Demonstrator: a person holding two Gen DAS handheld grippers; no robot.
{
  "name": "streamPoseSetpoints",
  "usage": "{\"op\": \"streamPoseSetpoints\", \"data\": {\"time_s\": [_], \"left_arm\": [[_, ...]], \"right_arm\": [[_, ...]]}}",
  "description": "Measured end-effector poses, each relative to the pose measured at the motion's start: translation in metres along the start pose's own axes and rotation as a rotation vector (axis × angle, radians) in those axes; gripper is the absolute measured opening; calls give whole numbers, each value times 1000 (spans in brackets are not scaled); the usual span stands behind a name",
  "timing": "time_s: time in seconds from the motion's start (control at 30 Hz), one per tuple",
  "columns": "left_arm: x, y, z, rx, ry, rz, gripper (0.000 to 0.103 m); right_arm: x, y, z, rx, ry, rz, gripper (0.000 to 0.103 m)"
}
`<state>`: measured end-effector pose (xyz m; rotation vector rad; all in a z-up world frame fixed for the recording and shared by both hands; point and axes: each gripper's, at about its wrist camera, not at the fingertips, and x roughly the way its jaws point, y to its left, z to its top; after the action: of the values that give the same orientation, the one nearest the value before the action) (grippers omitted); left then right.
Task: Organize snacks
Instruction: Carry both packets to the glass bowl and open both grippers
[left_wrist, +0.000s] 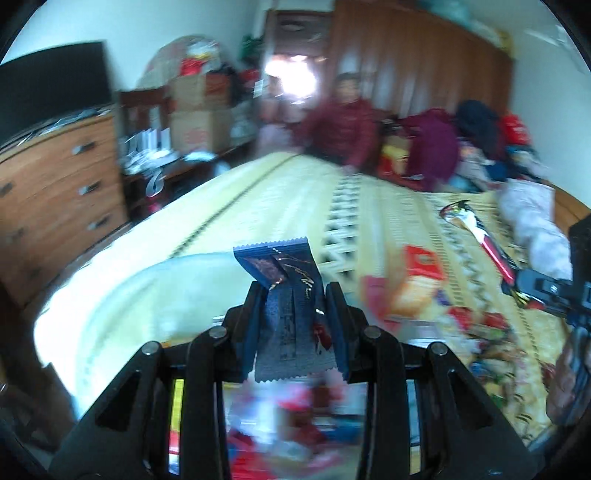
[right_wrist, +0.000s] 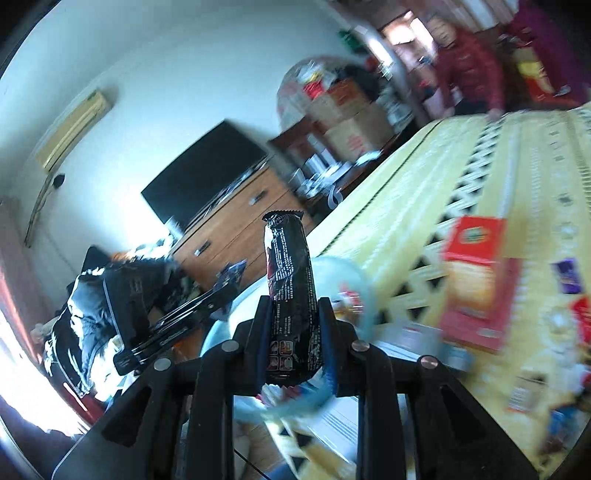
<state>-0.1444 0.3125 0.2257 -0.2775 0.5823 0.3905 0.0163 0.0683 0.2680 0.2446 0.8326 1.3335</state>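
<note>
Two grippers, one packet each: left gripper (left_wrist: 295, 291) clamped on a dark blue packet (left_wrist: 284, 295), right gripper (right_wrist: 293, 306) clamped on a black packet (right_wrist: 290, 291), both held above the bed (left_wrist: 258, 192). Only in the right view: TV (right_wrist: 207, 177) far left and a red box (right_wrist: 474, 273) on the right; only in the left: a wardrobe (left_wrist: 417, 59) far off. Near snacks (left_wrist: 295, 417) blurred past counting.

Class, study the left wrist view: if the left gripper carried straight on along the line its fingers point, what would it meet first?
Probably the yellow patterned bed cover. The left gripper, shut on a dark blue snack packet, points slightly downward over the bed, and nothing shows nearer in that line. The picture is blurred, so depth is uncertain.
</note>
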Motion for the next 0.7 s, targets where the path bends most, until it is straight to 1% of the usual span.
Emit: {"op": "streamPoseSetpoints", "data": {"time_s": [0.1, 0.17, 0.27, 0.3, 0.33, 0.37, 0.4, 0.43, 0.47, 0.5, 0.57, 0.6, 0.63, 0.67, 0.7], "left_arm": [[23, 21, -4, -43, 51, 54, 34], [28, 34, -4, -61, 71, 72, 35], [38, 42, -8, -74, 94, 89, 39], [40, 41, -10, -75, 98, 95, 46], [35, 48, -9, -77, 98, 95, 55], [35, 49, -9, -79, 99, 92, 78], [34, 48, -9, -80, 96, 89, 94], [30, 48, -9, -79, 88, 91, 97], [24, 48, -8, -79, 79, 96, 97], [20, 48, -6, -82, 67, 99, 97], [13, 50, -2, -84, 41, 91, 97], [2, 40, 1, -67, 8, 81, 97], [-2, 34, 4, -50, -21, 67, 97], [-14, 19, 7, -19, -61, 48, 97], [-23, 8, 8, 5, -93, 30, 101]], "right_arm": [[60, 14, 3, -3, 67, 19, 27], [89, 19, 4, -12, 100, 17, 27], [129, 20, 6, -26, 149, -3, 29], [138, 20, 6, -27, 157, -10, 32], [147, 20, 7, -27, 166, -16, 37], [148, 20, 8, -28, 166, -22, 41], [147, 21, 8, -32, 165, -27, 48], [149, 23, 8, -41, 163, -34, 56], [144, 26, 7, -50, 158, -40, 59], [140, 30, 7, -64, 151, -47, 61], [125, 39, 5, -86, 134, -53, 61], [111, 48, 3, -105, 113, -64, 61], [95, 56, 1, -130, 78, -78, 61], [70, 68, -4, -175, 14, -103, 61], [44, 80, -11, -227, -60, -143, 62]]}}
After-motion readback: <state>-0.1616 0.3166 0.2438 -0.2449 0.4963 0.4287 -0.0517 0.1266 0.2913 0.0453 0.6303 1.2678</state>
